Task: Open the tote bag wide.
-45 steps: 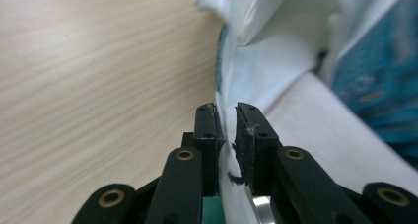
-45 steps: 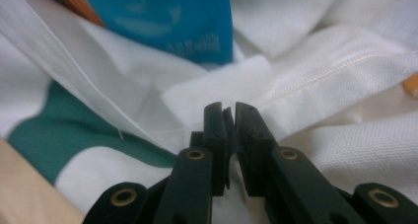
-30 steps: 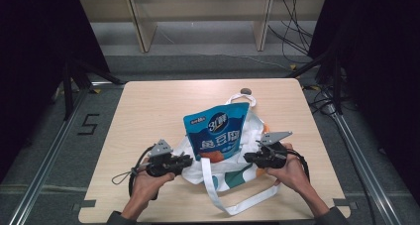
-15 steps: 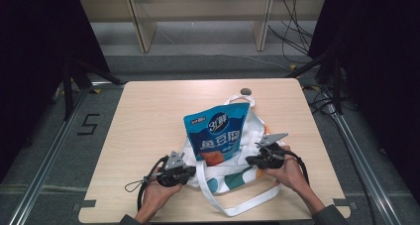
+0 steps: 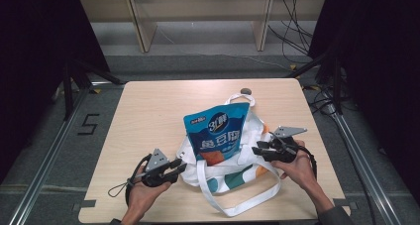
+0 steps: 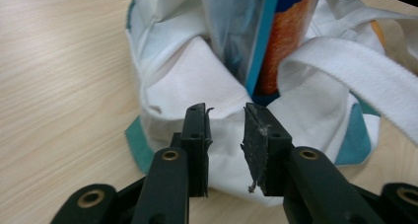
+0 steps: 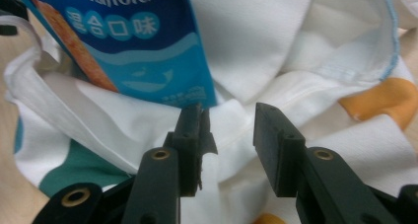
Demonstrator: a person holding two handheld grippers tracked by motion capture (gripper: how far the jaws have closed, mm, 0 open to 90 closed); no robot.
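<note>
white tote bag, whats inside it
A blue snack pouch stands in the white tote bag, its upper half sticking out of the mouth. Its bottom is covered by the cloth, as is anything else lower in the bag.

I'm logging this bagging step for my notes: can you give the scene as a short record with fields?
surface: wooden table
bag: white tote bag, lying open
contents: blue snack pouch, standing partly inside
left gripper: jaws just opened, at bag's edge, not gripping
right gripper: jaws just opened, cloth in front, not gripping
</note>
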